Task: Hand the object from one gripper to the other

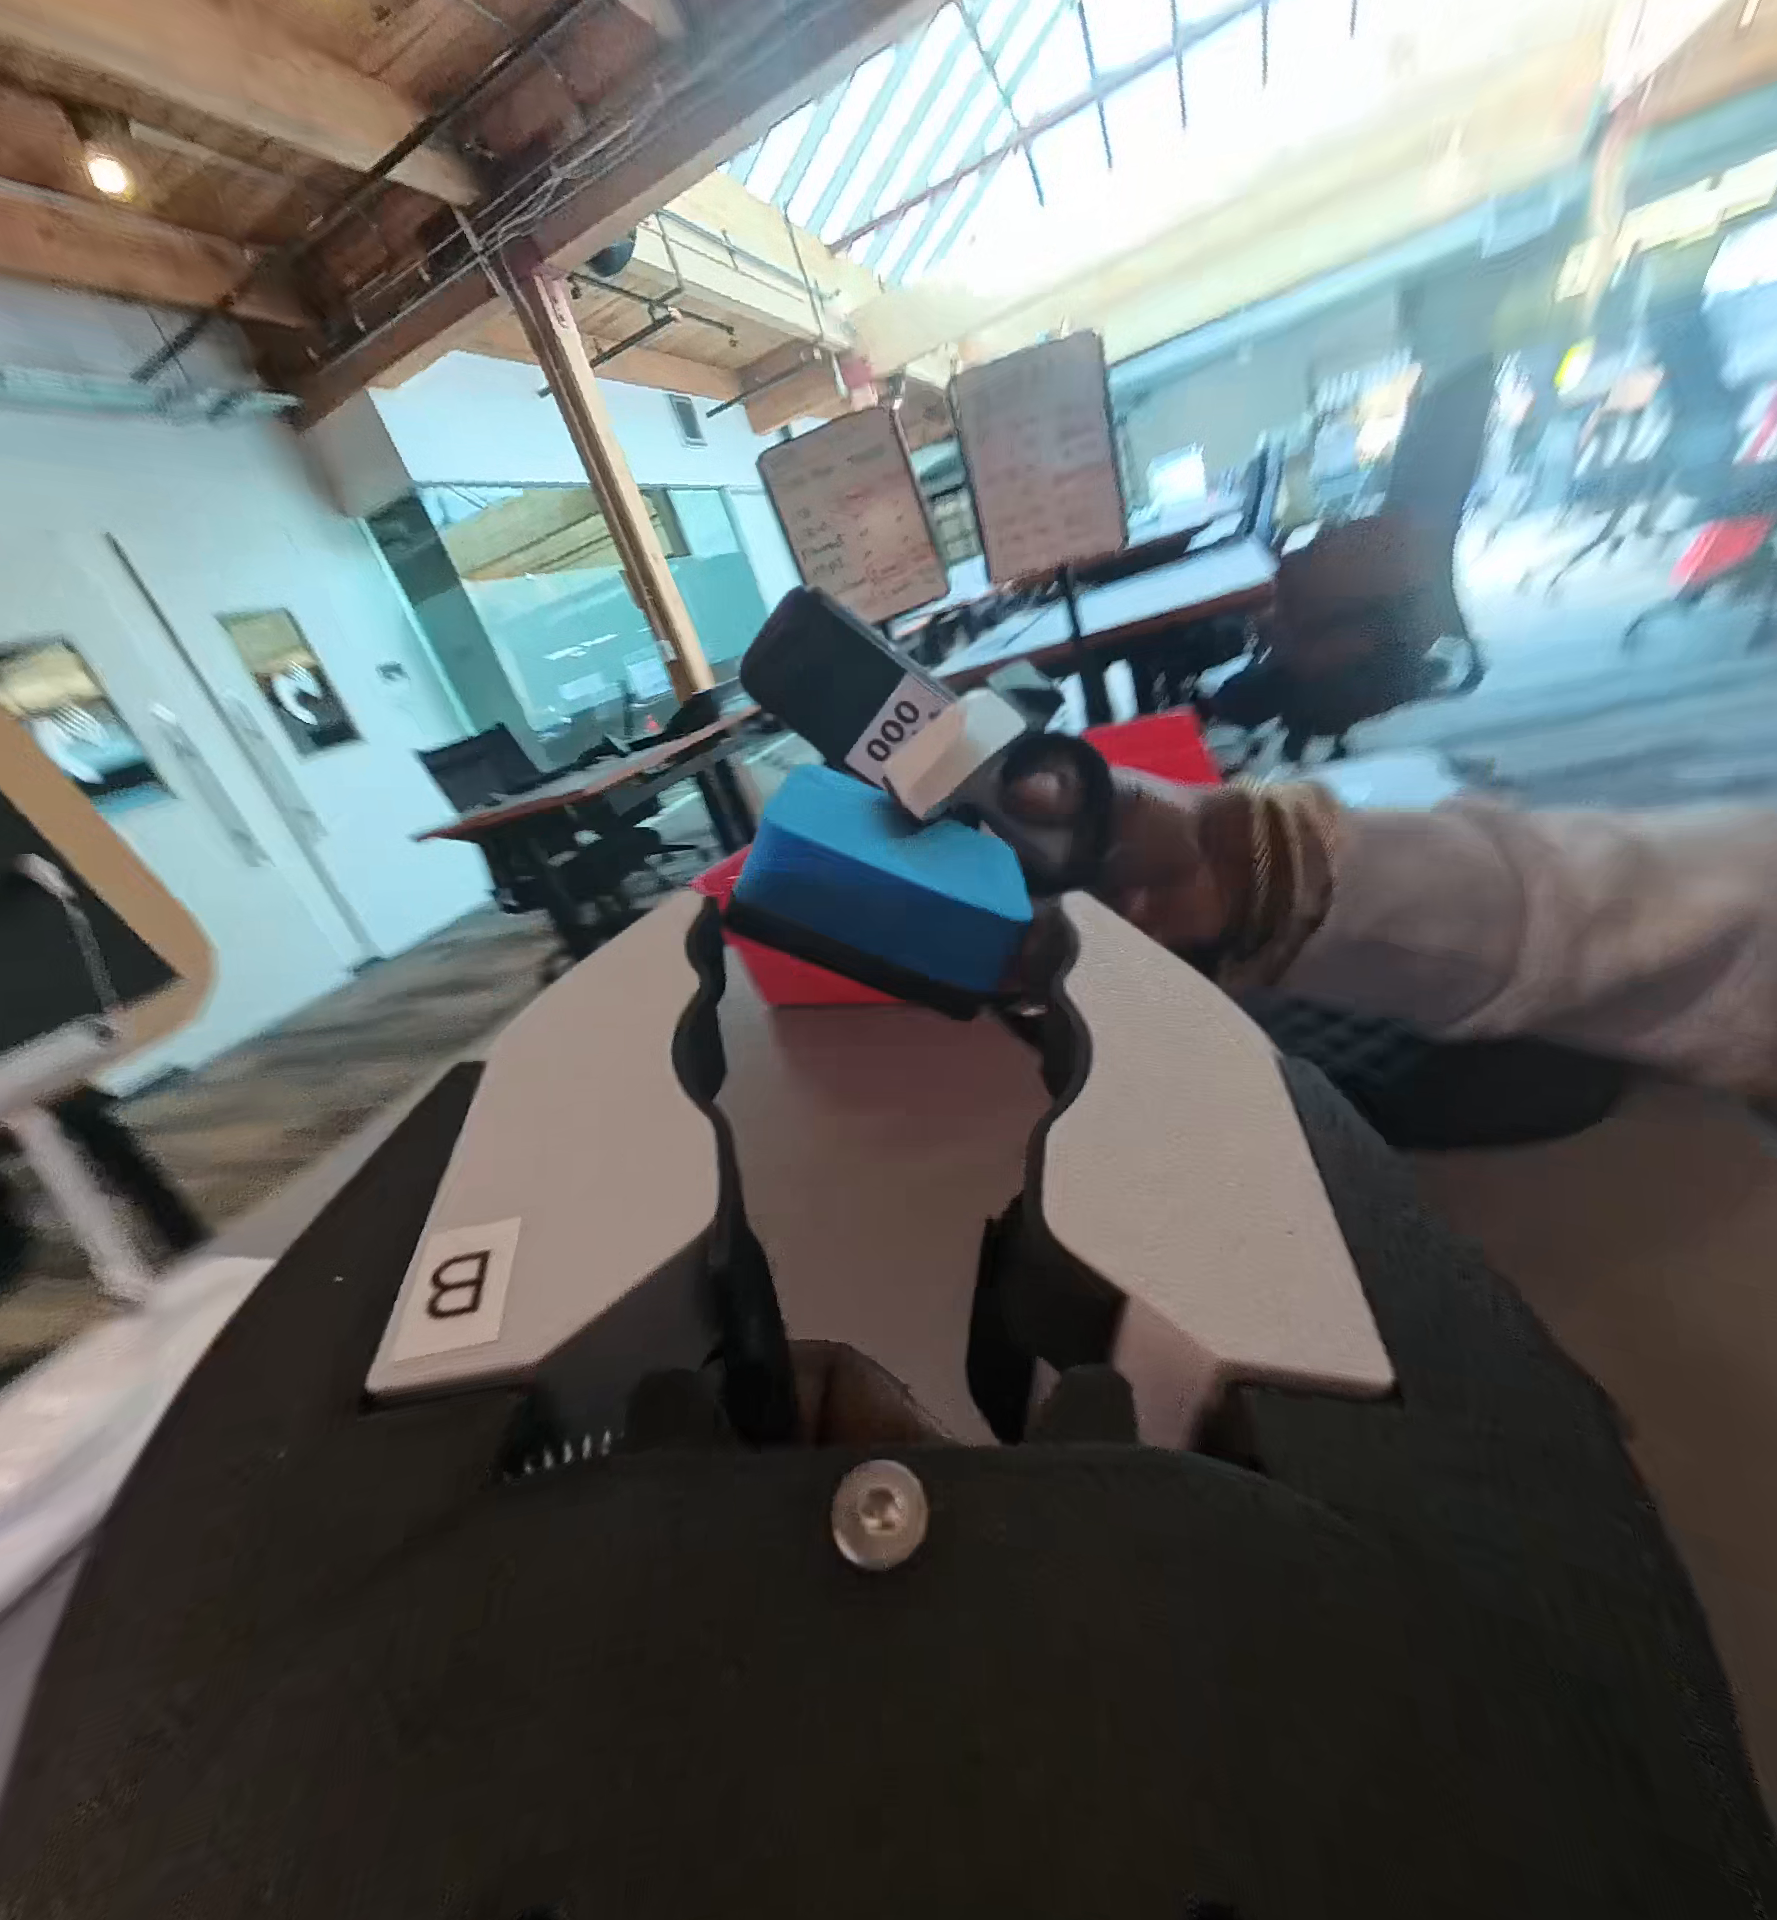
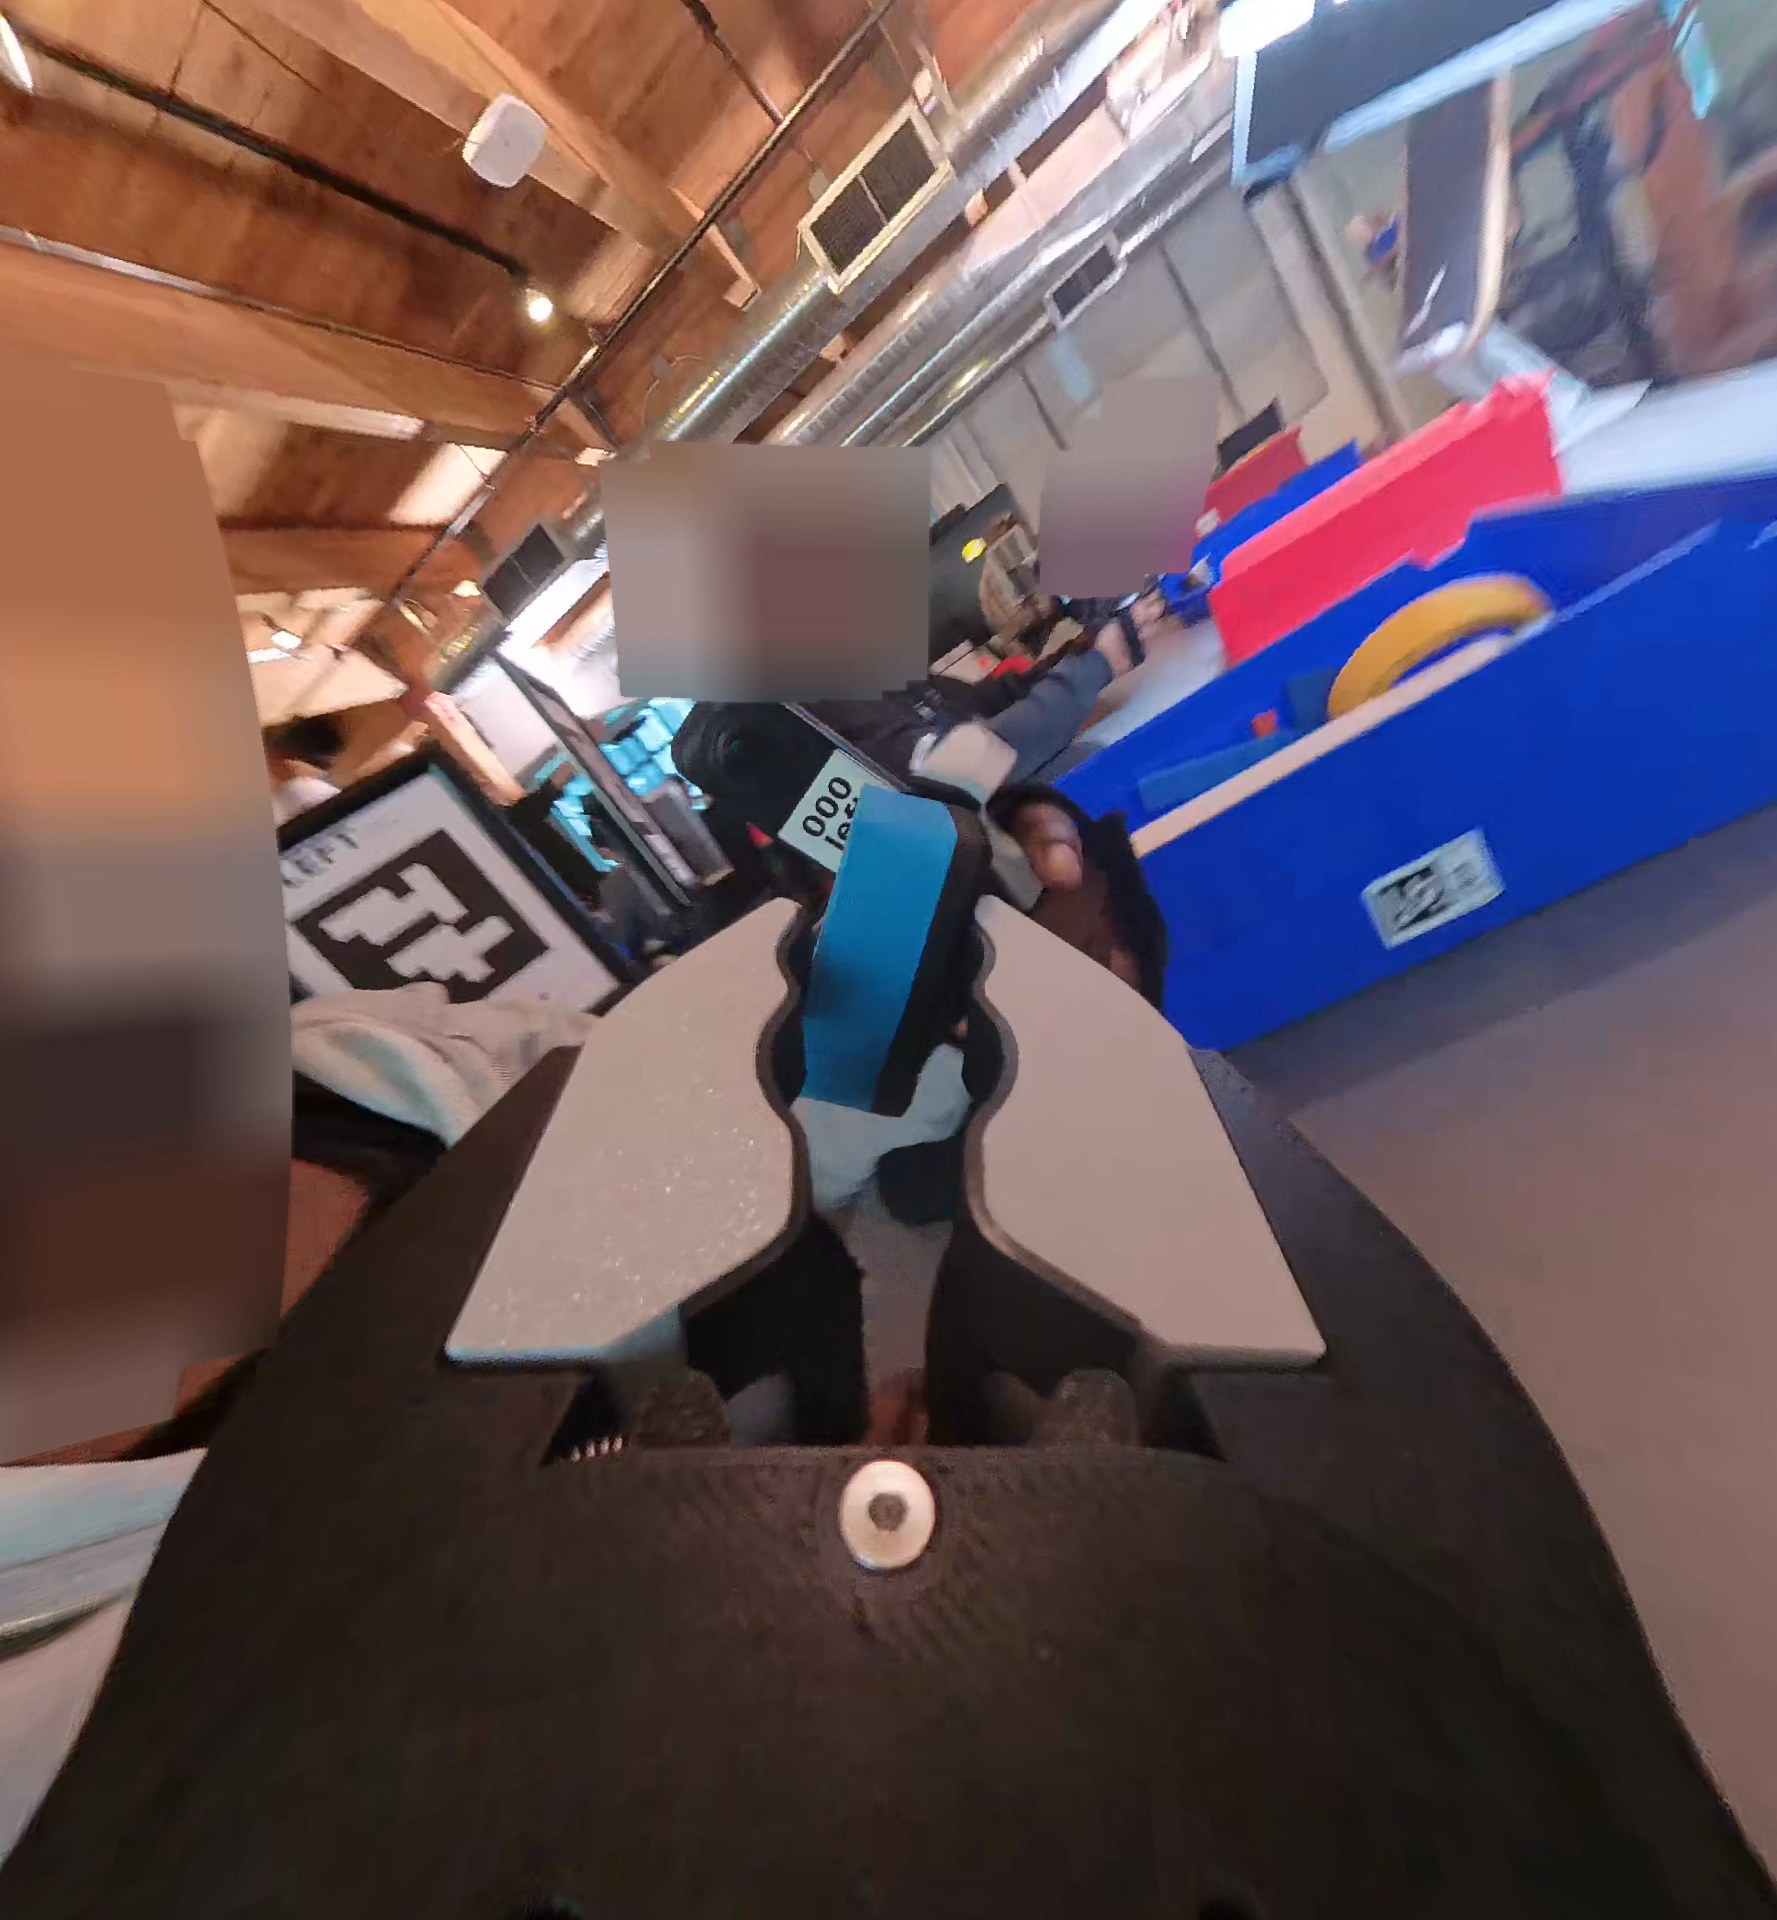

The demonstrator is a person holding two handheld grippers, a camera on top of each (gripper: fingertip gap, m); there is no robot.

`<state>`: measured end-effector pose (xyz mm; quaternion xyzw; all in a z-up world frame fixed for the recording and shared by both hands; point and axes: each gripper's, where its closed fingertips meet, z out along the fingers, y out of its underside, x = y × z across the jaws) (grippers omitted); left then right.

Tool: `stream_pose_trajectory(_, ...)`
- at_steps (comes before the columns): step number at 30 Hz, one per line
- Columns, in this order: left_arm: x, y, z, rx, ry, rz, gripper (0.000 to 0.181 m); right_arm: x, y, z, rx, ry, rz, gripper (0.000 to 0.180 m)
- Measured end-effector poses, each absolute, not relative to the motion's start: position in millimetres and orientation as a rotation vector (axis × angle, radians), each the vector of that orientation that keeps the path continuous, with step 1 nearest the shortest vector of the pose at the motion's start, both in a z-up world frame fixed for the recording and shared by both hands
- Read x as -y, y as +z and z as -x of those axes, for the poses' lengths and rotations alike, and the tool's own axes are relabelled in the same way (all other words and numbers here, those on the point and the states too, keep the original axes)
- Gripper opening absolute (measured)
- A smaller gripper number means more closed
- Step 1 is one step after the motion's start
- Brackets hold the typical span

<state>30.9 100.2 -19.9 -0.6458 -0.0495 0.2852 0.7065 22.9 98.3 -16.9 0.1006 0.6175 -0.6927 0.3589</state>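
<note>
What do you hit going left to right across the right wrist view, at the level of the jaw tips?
Black-and-white marker board → blue eraser block between the right gripper jaws → gloved hand → blue bin with yellow tape roll.

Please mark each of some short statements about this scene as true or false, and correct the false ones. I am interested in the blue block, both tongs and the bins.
1. The blue foam block with a black strip sits between the fingertips of the left tongs. True.
2. The block lies flat on the table. False: it is held up in the air.
3. The right tongs are far from the block. False: the right tongs have a fingertip on each side of it.
4. The large blue plastic bin holds a yellow tape roll. True.
5. The bin behind it is green. False: it is a red plastic bin.
</note>
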Motion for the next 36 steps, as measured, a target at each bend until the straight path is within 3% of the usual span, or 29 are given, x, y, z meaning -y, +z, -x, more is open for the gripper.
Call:
stream_pose_trajectory(1, -99.8, -17.5, -30.9, 0.164, 0.536, 1.404, 0.064, -99.8, -13.8, -20.6, -1.62, -1.858, -0.232, 0.026)
stream_pose_trajectory(6, -99.3, -14.2, -31.3, 0.38, 0.008, 1.279, 0.073, -104.1, -1.8, -20.7, -1.762, -2.117, -0.074, 0.025)
stream_pose_trajectory(10, -100.6, -11.4, -36.4, 0.366, -0.052, 1.244, 0.053, -96.9, -8.5, -27.2, -1.877, -2.13, 0.01, 0.025)
stream_pose_trajectory(12, -100.5, -14.0, -35.5, 0.348, 0.028, 1.274, 0.028, -92.7, -13.2, -29.7, -1.919, -2.117, 0.034, 0.025)
stream_pose_trajectory(16, -98.4, -13.9, -36.0, 0.291, 0.128, 1.307, 0.022, -90.4, -15.5, -33.0, -1.937, -2.113, 0.062, 0.024)
stream_pose_trajectory(17, -96.7, -12.4, -36.0, 0.255, 0.2, 1.311, 0.022, -90.5, -16.1, -33.2, -1.92, -2.085, 0.037, 0.029)
stream_pose_trajectory(20, -90.0, -8.5, -34.8, 0.135, 0.476, 1.356, 0.022, -93.4, -15.3, -36.1, -1.735, -1.876, -0.1, 0.07)
stream_pose_trajectory(30, -100.2, -31.0, -30.0, 0.043, 0.689, 1.535, 0.024, -92.6, -25.8, -25.2, -1.547, -1.65, -0.333, 0.048)
stream_pose_trajectory(33, -97.1, -21.3, -27.9, 0.176, 0.532, 1.431, 0.045, -98.4, -13.9, -20.8, -1.556, -1.808, -0.267, 0.041)
stream_pose_trajectory(36, -93.3, -14.0, -31.6, 0.195, 0.41, 1.368, 0.022, -102.2, -9.3, -19.9, -1.6, -1.885, -0.234, 0.033)
